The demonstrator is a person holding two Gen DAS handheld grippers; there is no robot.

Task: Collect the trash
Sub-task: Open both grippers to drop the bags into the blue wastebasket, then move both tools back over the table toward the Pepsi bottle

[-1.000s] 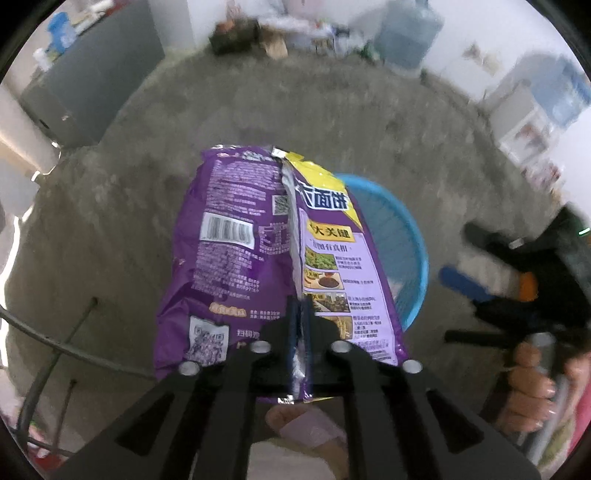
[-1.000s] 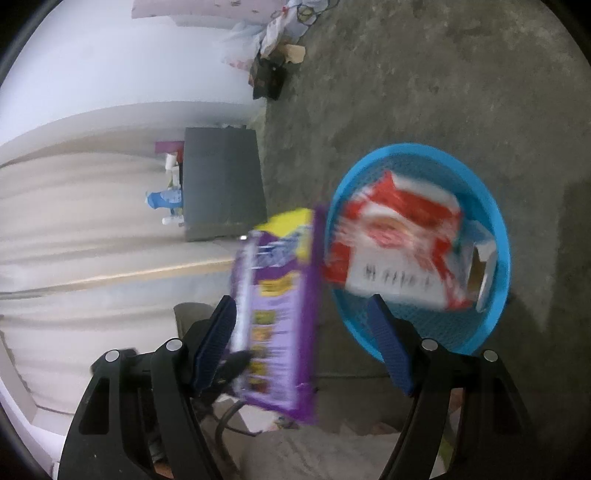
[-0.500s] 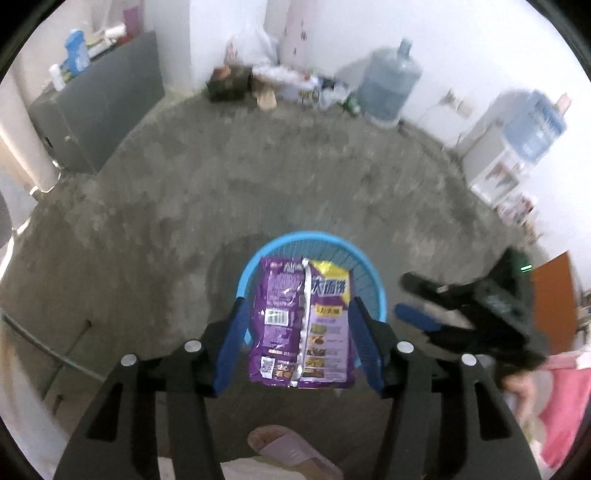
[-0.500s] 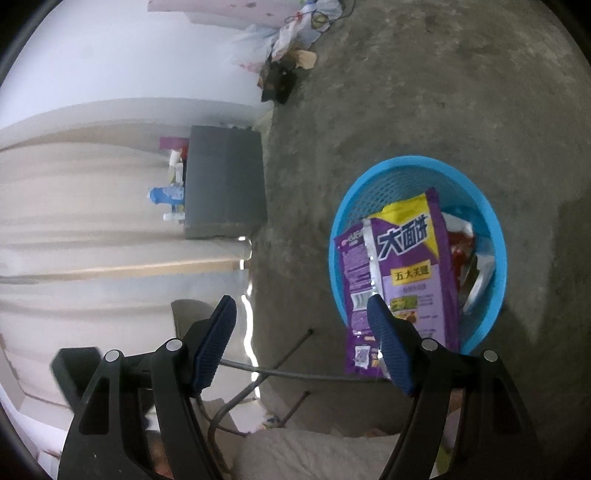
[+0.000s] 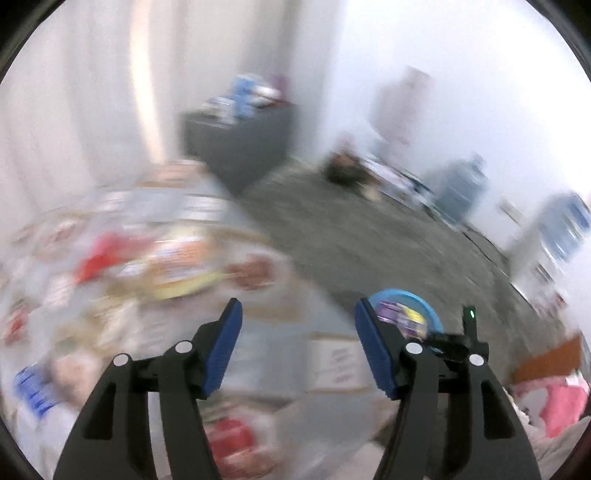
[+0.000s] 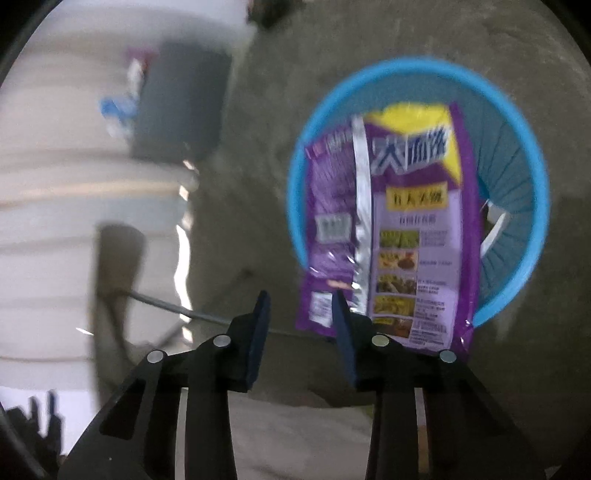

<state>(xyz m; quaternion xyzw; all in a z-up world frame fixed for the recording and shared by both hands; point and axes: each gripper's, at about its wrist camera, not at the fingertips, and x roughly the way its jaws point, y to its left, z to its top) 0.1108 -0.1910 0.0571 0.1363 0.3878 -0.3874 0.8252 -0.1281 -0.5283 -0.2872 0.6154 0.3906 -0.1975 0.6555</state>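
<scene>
A grey concrete floor (image 6: 388,33) runs to white walls, with one dark cabinet (image 5: 240,147) against the far side and two blurred water jugs (image 5: 458,188) by the wall. One blue basket (image 6: 532,206) stands on the floor. One purple bag (image 6: 413,236) lies in it, its top against the basket's inside and its lower end hanging out over the near rim.

The left gripper (image 5: 297,347) has just been opening; its jaws stand wide apart with nothing between them. It points over a table (image 5: 325,306) strewn with blurred wrappers (image 5: 173,266), too smeared to count. The basket shows small past its right finger.

The right gripper (image 6: 300,332) has just been closing; its jaws are part-way together, with a clear gap and nothing in it. Its right finger overlaps the bag's lower corner in the view; whether it touches cannot be told.
</scene>
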